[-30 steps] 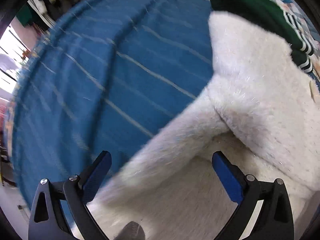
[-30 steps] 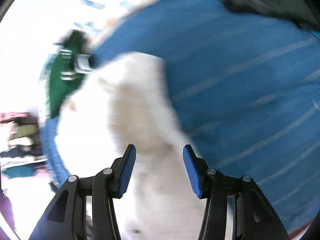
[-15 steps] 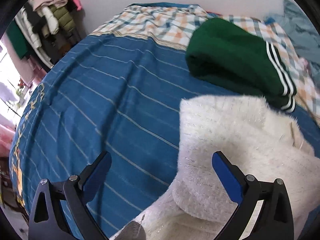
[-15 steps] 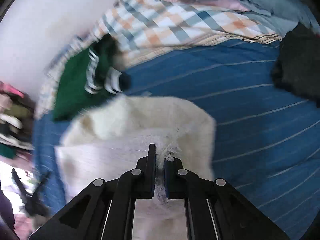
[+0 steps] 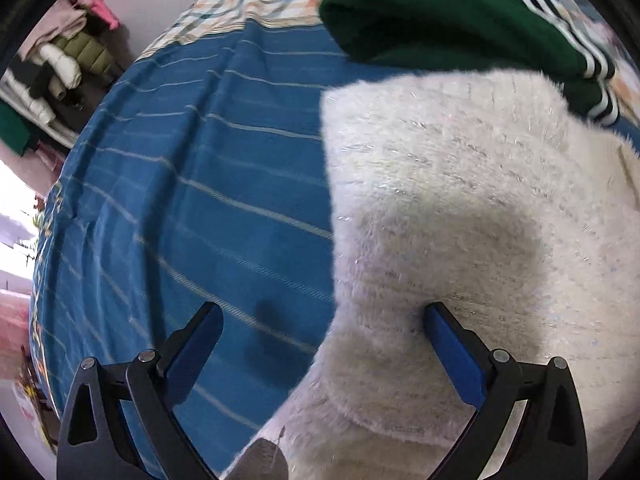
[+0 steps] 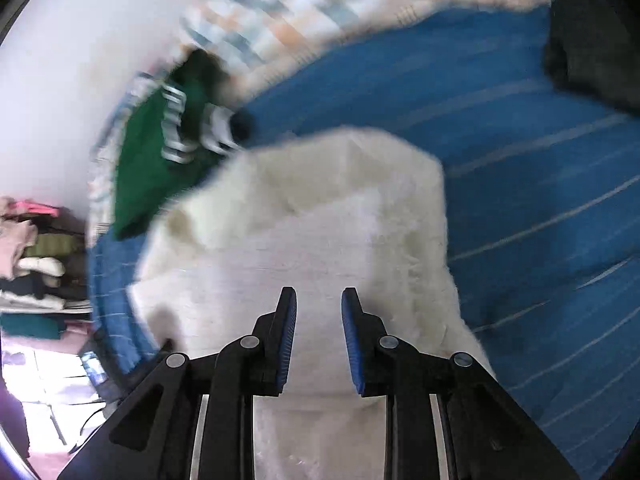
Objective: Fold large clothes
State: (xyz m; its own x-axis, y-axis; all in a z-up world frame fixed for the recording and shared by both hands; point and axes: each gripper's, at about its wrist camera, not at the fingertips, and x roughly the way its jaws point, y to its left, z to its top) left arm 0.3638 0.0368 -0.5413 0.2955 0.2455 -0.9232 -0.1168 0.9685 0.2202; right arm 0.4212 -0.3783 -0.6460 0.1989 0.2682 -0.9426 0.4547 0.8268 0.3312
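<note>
Bright daylight from the left, blown-out glare there, motion-smeared right wrist view, strong fisheye bending at edges.

fluffy white sweater [image 5: 460, 208], partly folded, on bed

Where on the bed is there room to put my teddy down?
Bare blue bedspread lies left of the white fluffy sweater; more lies between it and the dark garment. It is crowded where the green garment lies against the sweater.

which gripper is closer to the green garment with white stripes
Left. The left gripper sits over the white fuzzy sweater's edge, with the green garment just beyond. The right gripper is farther back over the sweater.
</note>
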